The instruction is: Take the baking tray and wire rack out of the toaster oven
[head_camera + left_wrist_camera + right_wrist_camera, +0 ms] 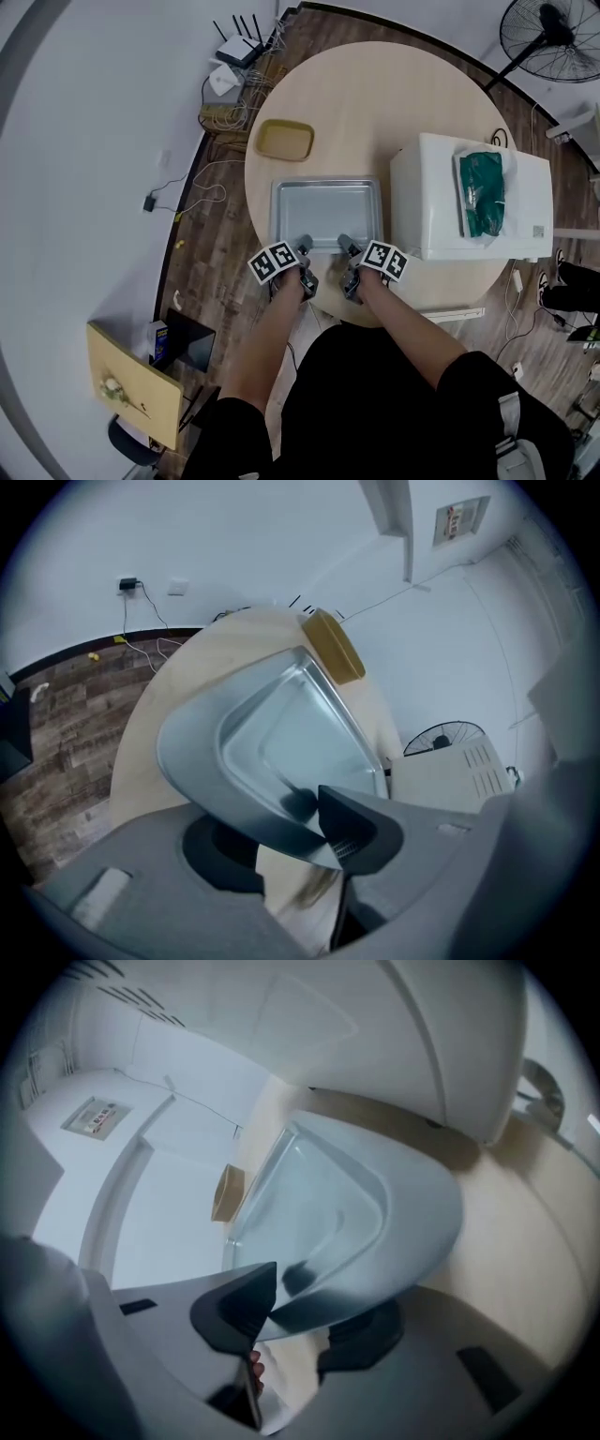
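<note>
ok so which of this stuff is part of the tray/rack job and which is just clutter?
Job: tray, oven, left hand-held gripper, right hand-held gripper (tray rim between each one's open jaws). No rack in view.
Lying about: yellow dish, green packet on oven, fan, router.

There is one silver rectangular metal baking tray [326, 211], right at the fingers [304, 246]. To their right is one white box-shaped toaster oven [427, 187], with one green bundle [483, 192] on top. Beyond them lies one yellow plastic tray [284, 140]. There is one round beige bench [375, 94].
</note>
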A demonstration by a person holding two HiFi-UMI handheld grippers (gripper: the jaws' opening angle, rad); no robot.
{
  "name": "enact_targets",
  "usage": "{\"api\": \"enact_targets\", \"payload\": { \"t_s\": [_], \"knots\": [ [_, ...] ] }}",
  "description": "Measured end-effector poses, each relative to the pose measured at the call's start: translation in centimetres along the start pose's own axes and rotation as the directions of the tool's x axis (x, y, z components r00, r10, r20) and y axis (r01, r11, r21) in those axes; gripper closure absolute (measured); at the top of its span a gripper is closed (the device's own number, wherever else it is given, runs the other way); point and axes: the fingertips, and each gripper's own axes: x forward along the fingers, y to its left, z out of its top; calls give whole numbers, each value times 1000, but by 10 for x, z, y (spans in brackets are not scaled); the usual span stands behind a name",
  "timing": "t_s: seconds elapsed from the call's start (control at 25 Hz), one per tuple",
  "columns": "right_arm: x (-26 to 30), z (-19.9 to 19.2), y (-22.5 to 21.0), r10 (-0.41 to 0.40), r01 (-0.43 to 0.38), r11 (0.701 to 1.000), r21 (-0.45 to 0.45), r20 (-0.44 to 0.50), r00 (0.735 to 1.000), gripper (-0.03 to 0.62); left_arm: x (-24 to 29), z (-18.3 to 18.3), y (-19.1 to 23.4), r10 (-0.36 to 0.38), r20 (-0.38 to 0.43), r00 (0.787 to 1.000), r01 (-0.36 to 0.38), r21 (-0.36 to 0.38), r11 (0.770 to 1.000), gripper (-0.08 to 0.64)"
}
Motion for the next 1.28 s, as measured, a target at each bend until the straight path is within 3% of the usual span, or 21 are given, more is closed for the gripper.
{"api": "enact_targets", "payload": {
  "t_s": [0.12,0.32,0.48,0.64,0.76,0.92,1.12,1.28],
  "knots": [
    [-4,-3,-1,-50,49,999,-14,-25,998,440,-4,-2,1,53,-13,999,-52,49,997,366],
    [-11,-12,-4,-102,100,995,-32,-67,993,408,-11,-9,2,83,-41,996,-79,95,992,325],
    [-11,-21,-4,-138,127,987,-102,-104,985,332,-21,-11,10,115,-14,993,-112,135,985,265],
    [-17,-29,-7,-152,140,985,-97,-136,979,288,-32,-12,15,129,2,992,-128,165,978,233],
    [-26,-35,-12,-172,154,980,-128,-143,975,260,-44,-16,20,129,17,992,-130,148,980,230],
    [-35,-40,-13,-182,152,967,-205,-135,974,247,-64,-16,27,109,87,990,-113,44,993,230],
    [-51,-47,-11,-157,121,960,-252,-128,979,248,-89,-34,31,98,122,988,-102,21,995,230],
    [-78,-55,3,-79,37,948,-317,-120,990,249,-122,-57,25,19,175,984,-16,-16,1000,230]
  ]
}}
